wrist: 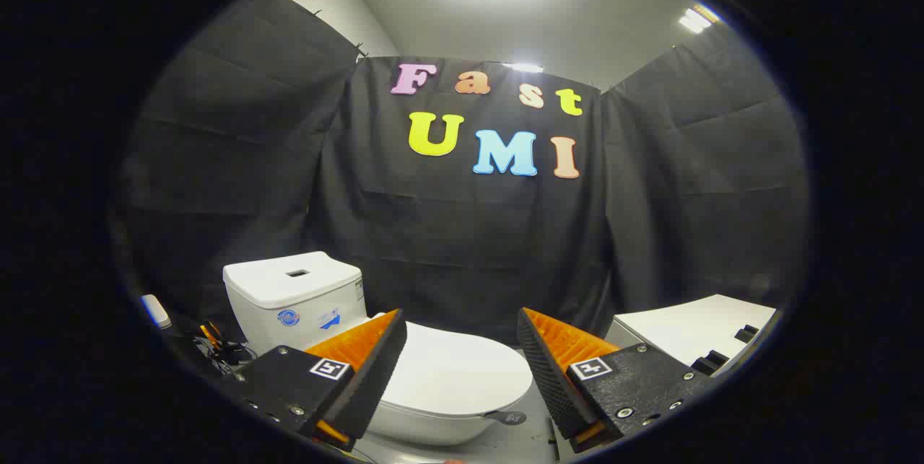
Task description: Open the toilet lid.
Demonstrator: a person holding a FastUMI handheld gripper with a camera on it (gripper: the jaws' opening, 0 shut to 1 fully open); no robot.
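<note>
A white toilet stands low ahead, its tank (pixel 292 298) to the left beyond my left finger. Its lid (pixel 458 374) lies flat and closed over the bowl, showing in the gap between my fingers and slightly below them. My gripper (pixel 462 334) is open, with a wide gap and nothing held. The fingers hover above the lid's near part, apart from it. The left finger (pixel 361 370) hides the lid's left side.
Black cloth walls close the booth behind and on both sides. A white box-like surface (pixel 693 330) sits to the right beyond my right finger. Cables and small items (pixel 220 348) lie on the floor left of the tank. Grey floor (pixel 498 442) shows below the bowl.
</note>
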